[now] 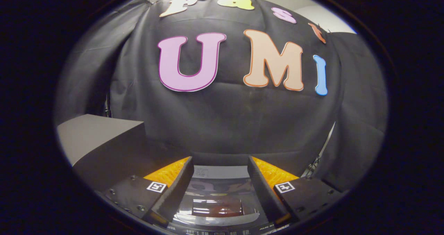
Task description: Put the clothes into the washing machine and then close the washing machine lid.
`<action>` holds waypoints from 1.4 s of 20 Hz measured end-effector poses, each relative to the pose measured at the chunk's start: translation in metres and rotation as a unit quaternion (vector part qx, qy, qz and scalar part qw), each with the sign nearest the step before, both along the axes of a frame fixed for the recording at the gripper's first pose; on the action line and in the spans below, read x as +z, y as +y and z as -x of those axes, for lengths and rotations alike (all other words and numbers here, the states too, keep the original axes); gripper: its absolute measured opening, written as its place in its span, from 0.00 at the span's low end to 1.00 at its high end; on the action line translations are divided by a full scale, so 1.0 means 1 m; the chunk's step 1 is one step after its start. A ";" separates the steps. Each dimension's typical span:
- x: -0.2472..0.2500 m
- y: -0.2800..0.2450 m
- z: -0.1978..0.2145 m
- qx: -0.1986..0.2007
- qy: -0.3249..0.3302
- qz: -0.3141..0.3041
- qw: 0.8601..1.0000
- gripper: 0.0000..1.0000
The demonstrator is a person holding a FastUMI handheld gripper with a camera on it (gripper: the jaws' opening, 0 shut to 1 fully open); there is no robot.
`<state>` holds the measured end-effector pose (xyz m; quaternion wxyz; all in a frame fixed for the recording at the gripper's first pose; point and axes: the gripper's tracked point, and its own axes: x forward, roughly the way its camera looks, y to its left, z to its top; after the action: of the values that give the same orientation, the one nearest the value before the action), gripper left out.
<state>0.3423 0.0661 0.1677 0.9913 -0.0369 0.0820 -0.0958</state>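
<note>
now the tongs hang spread and empty above the washing machine lid; press it down squarely.

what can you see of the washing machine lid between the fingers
The washing machine lid lies closed and flat below the gripper, seen in the gap between its open fingers. It looks like dark, glossy glass or plastic, with bright reflections and a reddish patch in its middle. A pale band runs along its far edge, and a strip of small controls along its near edge. Nothing touches it; the fingers hang apart above it.
</note>
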 end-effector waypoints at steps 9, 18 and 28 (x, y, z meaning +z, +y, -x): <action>0.021 -0.010 0.051 0.023 -0.056 0.013 0.998 0.97; 0.019 -0.028 0.135 0.044 -0.094 0.002 0.995 0.98; -0.030 -0.079 0.247 0.031 -0.131 0.004 0.991 0.97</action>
<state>0.0952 -0.0129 0.1374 0.9959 -0.0305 -0.0498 -0.0695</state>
